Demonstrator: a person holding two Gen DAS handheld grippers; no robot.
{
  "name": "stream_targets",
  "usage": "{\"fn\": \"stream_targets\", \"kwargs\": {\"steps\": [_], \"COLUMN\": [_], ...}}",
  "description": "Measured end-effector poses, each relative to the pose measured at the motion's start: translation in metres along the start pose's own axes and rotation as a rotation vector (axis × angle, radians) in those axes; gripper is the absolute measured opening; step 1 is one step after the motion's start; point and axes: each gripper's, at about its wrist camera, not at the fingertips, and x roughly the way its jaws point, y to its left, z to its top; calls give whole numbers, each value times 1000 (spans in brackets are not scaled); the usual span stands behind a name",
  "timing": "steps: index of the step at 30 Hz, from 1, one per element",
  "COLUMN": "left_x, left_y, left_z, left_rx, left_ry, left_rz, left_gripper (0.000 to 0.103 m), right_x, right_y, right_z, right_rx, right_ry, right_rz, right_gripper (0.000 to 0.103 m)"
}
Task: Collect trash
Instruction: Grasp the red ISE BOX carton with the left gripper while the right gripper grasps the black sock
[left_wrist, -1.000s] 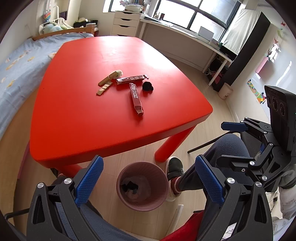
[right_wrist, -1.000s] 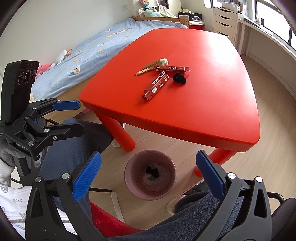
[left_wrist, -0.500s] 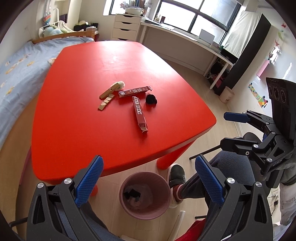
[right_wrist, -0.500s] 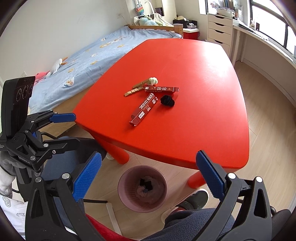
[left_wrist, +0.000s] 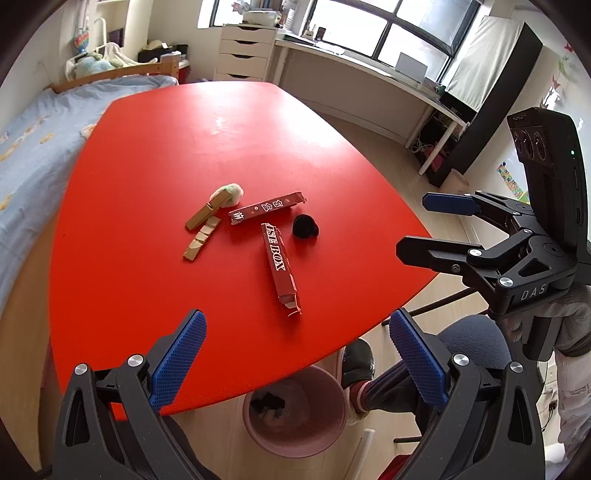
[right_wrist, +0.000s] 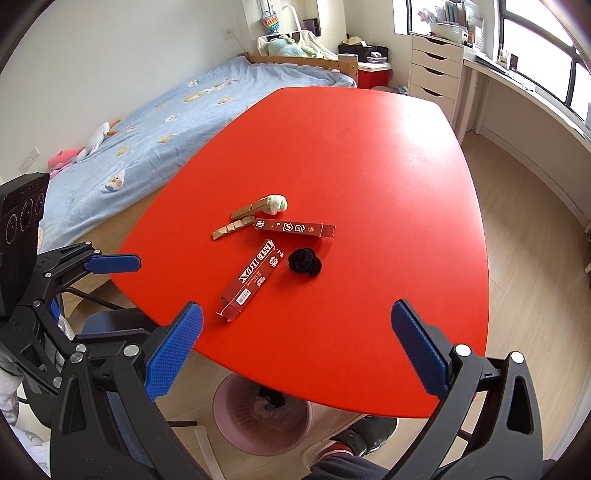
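Trash lies on the red table (left_wrist: 155, 155): a long dark-red box (left_wrist: 279, 265) nearest me, a second red box (left_wrist: 266, 208), a black wad (left_wrist: 305, 226), tan cardboard strips (left_wrist: 201, 230) and a pale crumpled ball (left_wrist: 232, 192). The same pieces show in the right wrist view: near box (right_wrist: 253, 277), far box (right_wrist: 295, 228), wad (right_wrist: 304, 260). A pink bin (left_wrist: 295, 410) with some trash stands on the floor under the table's near edge. My left gripper (left_wrist: 295, 354) is open and empty over that edge. My right gripper (right_wrist: 295, 343) is open and empty too.
A bed with blue cover (right_wrist: 140, 125) runs along the table's left side. White drawers (left_wrist: 245, 53) and a long desk under windows stand behind. The person's legs and a shoe (left_wrist: 356, 360) are beside the bin. A chair sits below the grippers.
Both grippers have risen and moved forward toward the table. The trash now sits closer and the bin has slid toward the bottom of both views. Both stay open.
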Motion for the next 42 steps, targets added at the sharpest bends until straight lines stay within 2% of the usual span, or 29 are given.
{"fn": "stream_targets", "kwargs": {"steps": [12,19,30,32,34,36,37,38,39,40,42], "left_x": [53,70,73,73,70,67,67,66,67,68,70], "left_y": [8,15,17,16,15,14,14,14,13,12,12], "left_z": [13,11,12,13,12,15,15,15,15,15,17], "left_rx": [7,0,13,14,22,24,23,25,26,25,28], "left_ry": [85,102,72,66,58,58,59,59,60,61,66], "left_rz": [26,46,80,85,92,91,89,89,89,84,76], "left_gripper": [95,95,95,94,85,69,65,56,47,44,30], "right_x": [68,95,112,114,114,113,113,113,112,112,111], "right_y": [-21,-21,-16,-14,-13,-13,-13,-12,-12,-12,-12], "right_z": [24,28,27,27,27,27,28,28,27,28,27], "right_rx": [-4,-20,-41,-45,-56,-60,-63,-65,-67,-69,-66], "right_ry": [89,126,146,149,143,139,138,138,138,138,137], "right_rz": [6,15,17,14,4,1,-3,-3,-1,0,2], "right_gripper": [100,99,79,71,64,54,45,37,34,28,26]}}
